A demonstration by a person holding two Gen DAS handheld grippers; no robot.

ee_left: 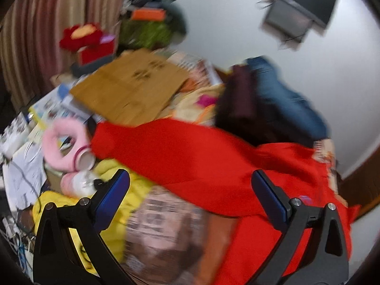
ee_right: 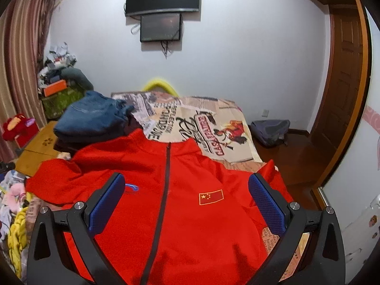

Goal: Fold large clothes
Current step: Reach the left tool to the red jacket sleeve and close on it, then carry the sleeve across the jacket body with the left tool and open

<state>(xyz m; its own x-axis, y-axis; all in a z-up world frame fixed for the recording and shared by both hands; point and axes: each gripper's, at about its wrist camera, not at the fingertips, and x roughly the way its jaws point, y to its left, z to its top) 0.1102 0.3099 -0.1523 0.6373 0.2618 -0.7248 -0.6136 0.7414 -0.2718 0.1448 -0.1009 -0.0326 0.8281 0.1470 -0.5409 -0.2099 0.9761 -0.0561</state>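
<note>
Red jacket (ee_right: 171,190) spread front-up on the printed bedsheet (ee_right: 213,123), its dark zipper (ee_right: 166,180) closed and running toward the collar. A small flag patch (ee_right: 211,196) sits just to one side of the zipper. A pile of folded blue jeans (ee_right: 92,118) rests beside the jacket's collar, touching its shoulder. Right gripper (ee_right: 186,192) hangs over the jacket's chest, jaws spread wide, nothing between them. Left gripper (ee_left: 190,190), in a blurred view, is likewise wide apart above a jacket sleeve (ee_left: 166,152); a yellow garment (ee_left: 114,185) lies beside that sleeve.
</note>
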